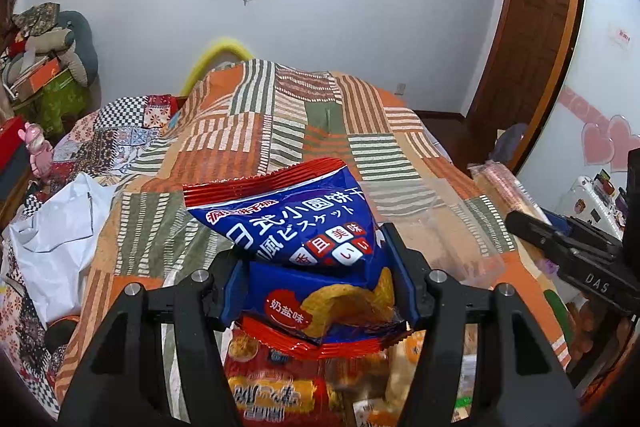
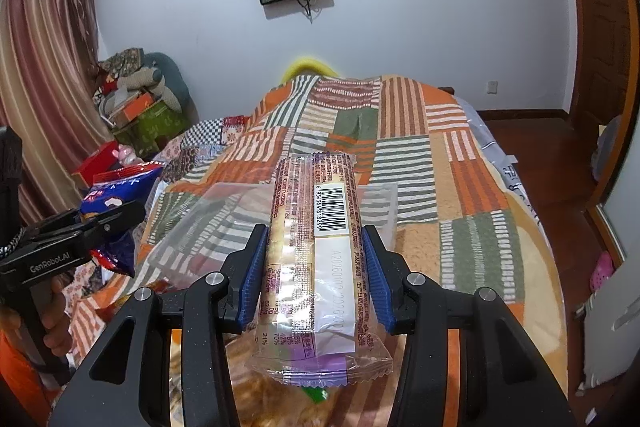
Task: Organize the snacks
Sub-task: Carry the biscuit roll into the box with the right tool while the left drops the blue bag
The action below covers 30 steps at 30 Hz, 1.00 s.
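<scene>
Above the bed (image 2: 472, 187), the left gripper (image 1: 316, 263) pinches a blue bag (image 1: 304, 227); the right gripper (image 2: 316, 267) clamps a roll (image 2: 316, 227). Lower each gently into the clear bin (image 2: 240, 223), without crushing.

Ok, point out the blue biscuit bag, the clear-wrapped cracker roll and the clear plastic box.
Blue foil biscuit bag (image 1: 304, 227): left wrist view, printed front.
Clear-wrapped cracker roll (image 2: 320, 247): right wrist view, white label.
Clear plastic box (image 2: 208, 223): right wrist view, left wall.

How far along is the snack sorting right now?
Nothing looks placed yet: the clear plastic bin on the patchwork blanket looks empty. In hand: the left tool grips a blue biscuit bag, the right tool a long cracker pack. Left: more snack packets piled below the left tool.
</scene>
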Each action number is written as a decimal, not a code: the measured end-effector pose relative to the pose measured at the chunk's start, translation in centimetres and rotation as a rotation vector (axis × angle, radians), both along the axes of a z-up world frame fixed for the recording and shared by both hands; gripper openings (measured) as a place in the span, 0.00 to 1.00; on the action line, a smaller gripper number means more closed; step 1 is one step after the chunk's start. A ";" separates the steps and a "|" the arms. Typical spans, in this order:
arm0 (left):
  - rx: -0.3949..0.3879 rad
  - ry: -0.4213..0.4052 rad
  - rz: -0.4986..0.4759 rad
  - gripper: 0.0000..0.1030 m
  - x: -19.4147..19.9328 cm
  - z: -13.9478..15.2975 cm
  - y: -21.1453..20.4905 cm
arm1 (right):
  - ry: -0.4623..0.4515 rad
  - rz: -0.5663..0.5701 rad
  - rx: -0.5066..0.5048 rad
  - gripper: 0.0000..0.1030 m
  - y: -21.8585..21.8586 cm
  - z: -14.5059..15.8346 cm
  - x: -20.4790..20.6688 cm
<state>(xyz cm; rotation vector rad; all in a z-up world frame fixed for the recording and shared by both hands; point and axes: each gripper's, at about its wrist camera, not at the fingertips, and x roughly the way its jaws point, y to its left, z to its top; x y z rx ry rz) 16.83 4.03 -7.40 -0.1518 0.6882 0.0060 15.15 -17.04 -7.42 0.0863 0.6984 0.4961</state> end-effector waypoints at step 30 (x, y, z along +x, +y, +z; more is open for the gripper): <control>0.007 0.270 -0.075 0.58 7.0 -5.4 -0.6 | 0.204 0.098 -0.100 0.41 1.9 -4.1 4.8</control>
